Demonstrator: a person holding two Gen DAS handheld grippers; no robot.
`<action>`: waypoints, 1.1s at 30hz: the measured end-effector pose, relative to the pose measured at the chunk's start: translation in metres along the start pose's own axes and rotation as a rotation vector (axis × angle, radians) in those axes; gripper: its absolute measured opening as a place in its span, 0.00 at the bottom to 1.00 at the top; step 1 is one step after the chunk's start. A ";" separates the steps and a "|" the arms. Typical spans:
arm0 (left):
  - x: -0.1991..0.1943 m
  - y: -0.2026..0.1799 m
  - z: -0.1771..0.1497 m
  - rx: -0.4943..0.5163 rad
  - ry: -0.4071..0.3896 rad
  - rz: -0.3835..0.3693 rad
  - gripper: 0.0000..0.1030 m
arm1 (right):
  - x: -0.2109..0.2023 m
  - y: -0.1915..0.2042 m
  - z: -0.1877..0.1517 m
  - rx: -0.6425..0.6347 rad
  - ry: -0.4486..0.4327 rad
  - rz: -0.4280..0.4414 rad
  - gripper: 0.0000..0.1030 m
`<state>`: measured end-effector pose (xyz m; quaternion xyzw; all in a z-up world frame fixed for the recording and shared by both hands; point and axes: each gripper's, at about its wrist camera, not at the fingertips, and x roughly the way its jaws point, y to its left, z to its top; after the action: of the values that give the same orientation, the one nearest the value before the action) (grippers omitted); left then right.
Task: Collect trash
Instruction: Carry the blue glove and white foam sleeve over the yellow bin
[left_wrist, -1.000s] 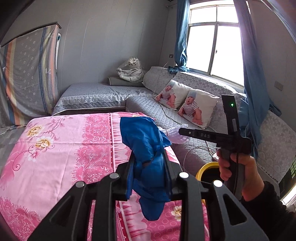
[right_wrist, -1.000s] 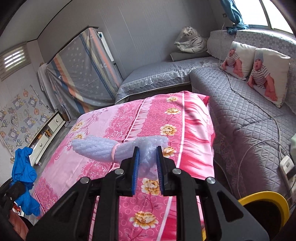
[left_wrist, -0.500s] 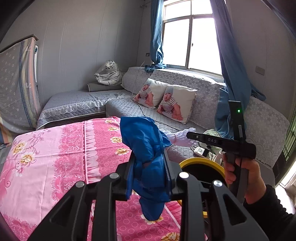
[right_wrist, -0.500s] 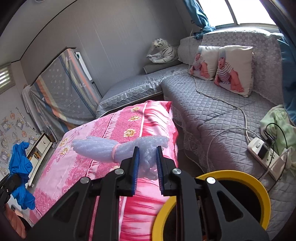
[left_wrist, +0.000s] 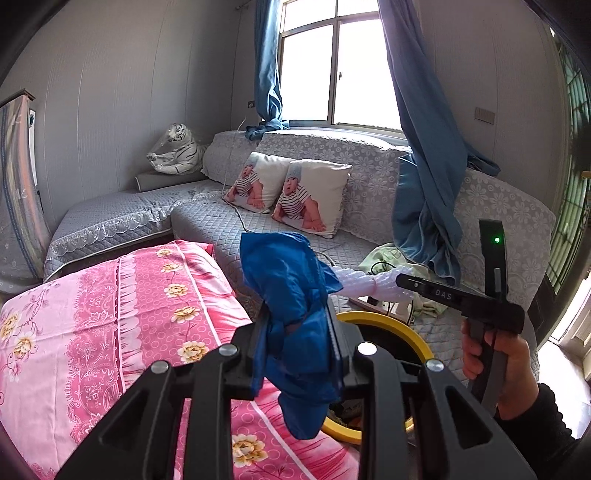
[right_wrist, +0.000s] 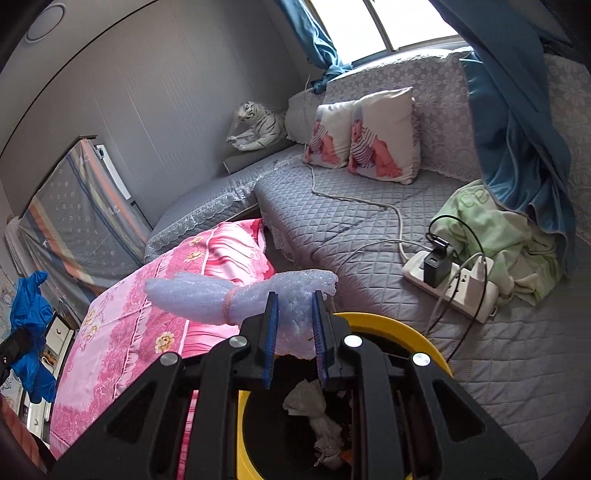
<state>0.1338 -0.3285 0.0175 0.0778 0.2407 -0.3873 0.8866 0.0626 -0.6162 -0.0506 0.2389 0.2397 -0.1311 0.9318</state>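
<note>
My left gripper (left_wrist: 295, 332) is shut on a crumpled blue plastic bag (left_wrist: 291, 295) and holds it in the air, over the near rim of a yellow-rimmed trash bin (left_wrist: 384, 317). My right gripper (right_wrist: 293, 317) is shut on a roll of pale bubble wrap (right_wrist: 221, 299) bound with a rubber band, right above the bin (right_wrist: 388, 321), which holds crumpled paper. The bubble wrap (left_wrist: 365, 284) and the right gripper's body also show in the left wrist view. The blue bag (right_wrist: 31, 325) shows at the far left of the right wrist view.
A table with a pink flowered cloth (left_wrist: 92, 332) stands left of the bin. A grey quilted sofa (right_wrist: 351, 221) runs behind, with a power strip and cables (right_wrist: 450, 280), a green cloth (right_wrist: 506, 236), two baby-print pillows (left_wrist: 288, 192) and a blue curtain (left_wrist: 424, 184).
Both grippers have swung right from above the pink table toward the sofa, each still holding its item. The yellow bin has come into view beneath the right gripper.
</note>
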 end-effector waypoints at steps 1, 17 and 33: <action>0.004 -0.004 0.002 0.003 0.003 -0.005 0.24 | -0.005 -0.004 -0.001 0.004 -0.011 -0.014 0.16; 0.078 -0.031 0.003 -0.010 0.045 -0.067 0.25 | -0.026 -0.037 -0.023 0.026 -0.075 -0.226 0.16; 0.144 -0.045 -0.030 -0.008 0.144 -0.111 0.25 | -0.005 -0.049 -0.056 0.017 -0.037 -0.349 0.17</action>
<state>0.1738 -0.4433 -0.0763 0.0884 0.3091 -0.4284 0.8444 0.0188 -0.6293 -0.1096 0.1993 0.2593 -0.2973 0.8970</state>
